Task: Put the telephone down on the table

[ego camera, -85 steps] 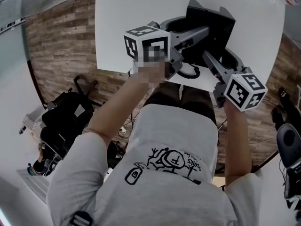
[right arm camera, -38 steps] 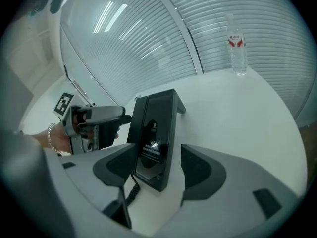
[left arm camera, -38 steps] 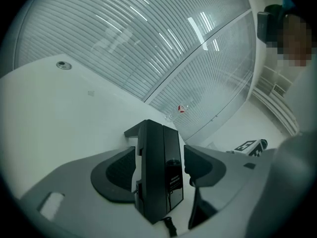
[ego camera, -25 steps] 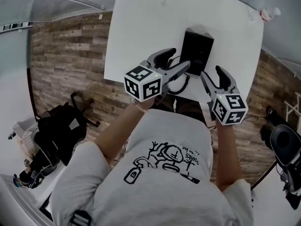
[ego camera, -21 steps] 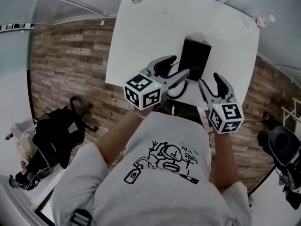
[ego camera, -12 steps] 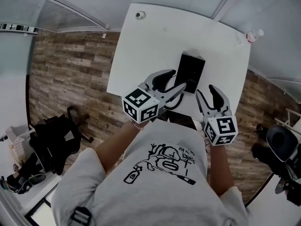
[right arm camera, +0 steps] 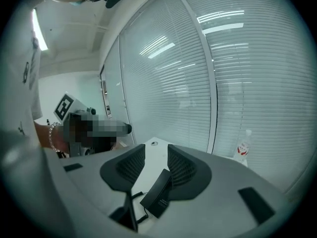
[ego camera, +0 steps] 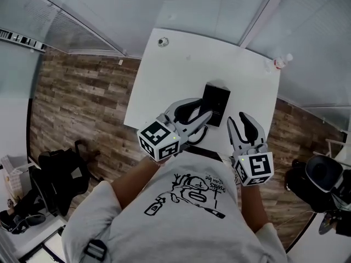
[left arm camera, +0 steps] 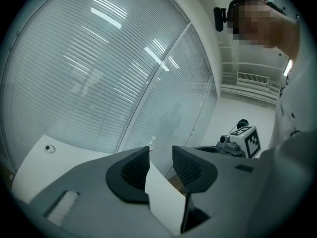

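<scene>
The black telephone (ego camera: 215,104) rests on the white table (ego camera: 186,70) near its front edge, its coiled cord trailing toward me. My left gripper (ego camera: 207,110) hovers well above the table at the phone's left, its jaws closing with nothing between them. At the phone's right, my right gripper (ego camera: 237,120) is also raised, jaws closing on nothing. In the right gripper view the telephone (right arm camera: 159,195) lies far below the right gripper (right arm camera: 156,151), apart from it. The left gripper view shows the left gripper (left arm camera: 161,151) over the table (left arm camera: 34,165), its jaws a narrow gap apart.
A small bottle (ego camera: 279,63) stands at the table's far right corner, a round cable port (ego camera: 160,41) at the far left. A glass wall with blinds runs behind the table. A black bag (ego camera: 55,174) lies on the floor at left, a chair (ego camera: 323,174) at right.
Both grippers have risen away from the table and their jaws have narrowed. The telephone stays where it was on the table. The head view has pulled up and back.
</scene>
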